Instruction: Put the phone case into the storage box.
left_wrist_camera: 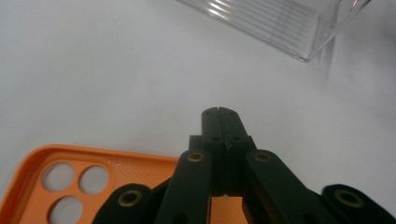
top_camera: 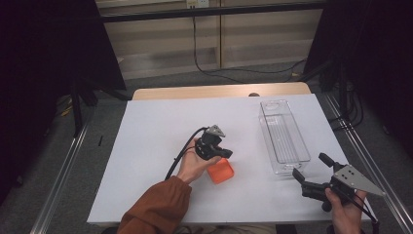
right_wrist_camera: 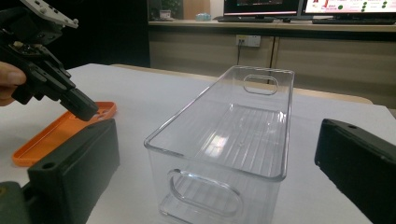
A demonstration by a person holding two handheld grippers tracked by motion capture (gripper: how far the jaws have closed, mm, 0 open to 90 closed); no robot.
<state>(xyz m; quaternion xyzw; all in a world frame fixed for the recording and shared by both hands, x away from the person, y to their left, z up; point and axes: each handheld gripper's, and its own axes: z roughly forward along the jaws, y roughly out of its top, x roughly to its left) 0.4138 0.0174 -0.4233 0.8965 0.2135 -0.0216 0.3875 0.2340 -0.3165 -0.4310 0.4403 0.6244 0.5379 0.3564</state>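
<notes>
High view: the left gripper [top_camera: 225, 154], jaws pressed together, hovers over an orange phone case [top_camera: 220, 171] lying mid-table. The right gripper [top_camera: 311, 171], jaws wide apart, faces the clear bin [top_camera: 284, 136] just beside the case.

Clear plastic bin [top_camera: 284, 135] at 3 o'clock on white table [top_camera: 156, 131]; black cable [top_camera: 214, 72] on floor at 12; monitors [right_wrist_camera: 299, 5] behind.
</notes>
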